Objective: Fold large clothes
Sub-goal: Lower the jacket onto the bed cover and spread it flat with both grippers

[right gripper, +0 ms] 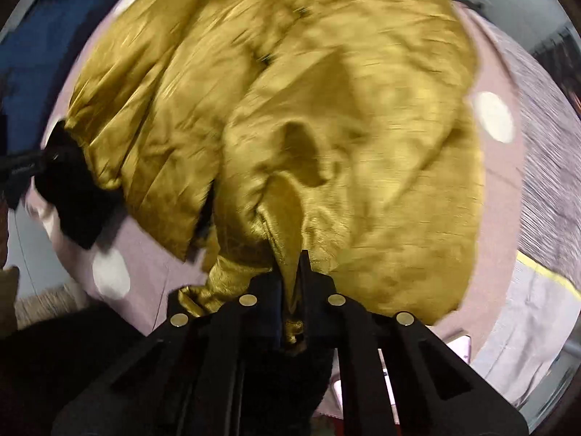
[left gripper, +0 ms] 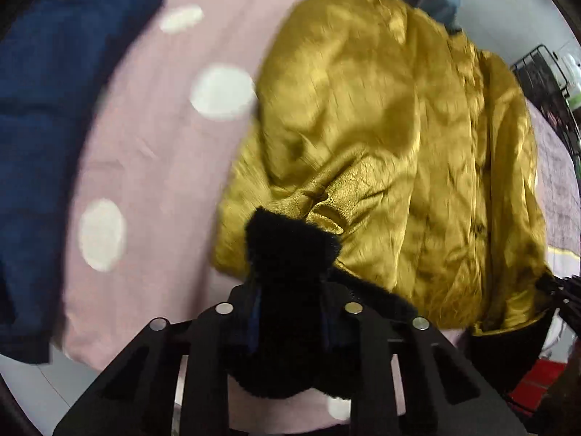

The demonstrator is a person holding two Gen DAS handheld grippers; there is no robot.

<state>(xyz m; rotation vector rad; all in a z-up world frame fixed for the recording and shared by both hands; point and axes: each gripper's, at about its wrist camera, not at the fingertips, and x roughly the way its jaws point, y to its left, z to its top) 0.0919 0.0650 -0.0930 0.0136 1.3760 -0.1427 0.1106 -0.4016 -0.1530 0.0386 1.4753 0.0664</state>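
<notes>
A large jacket lies inside out on the bed, its gold satin lining (left gripper: 399,127) (right gripper: 308,109) crumpled and facing up. Its black fuzzy outer side (left gripper: 290,247) (right gripper: 72,189) shows only at the hem. My left gripper (left gripper: 290,301) points down and is shut on a thick fold of that black fuzzy hem, next to a gold ribbed cuff (left gripper: 334,207). My right gripper (right gripper: 292,283) also points down, shut on a thin pinch of the gold lining at the jacket's near edge. Both views are blurred.
A pink bedsheet with white dots (left gripper: 163,163) (right gripper: 145,283) lies under the jacket. A navy garment (left gripper: 47,109) (right gripper: 47,36) sits to the left. A grey textured blanket (right gripper: 544,181) lies on the right, and a black wire rack (left gripper: 544,72) stands beyond the bed.
</notes>
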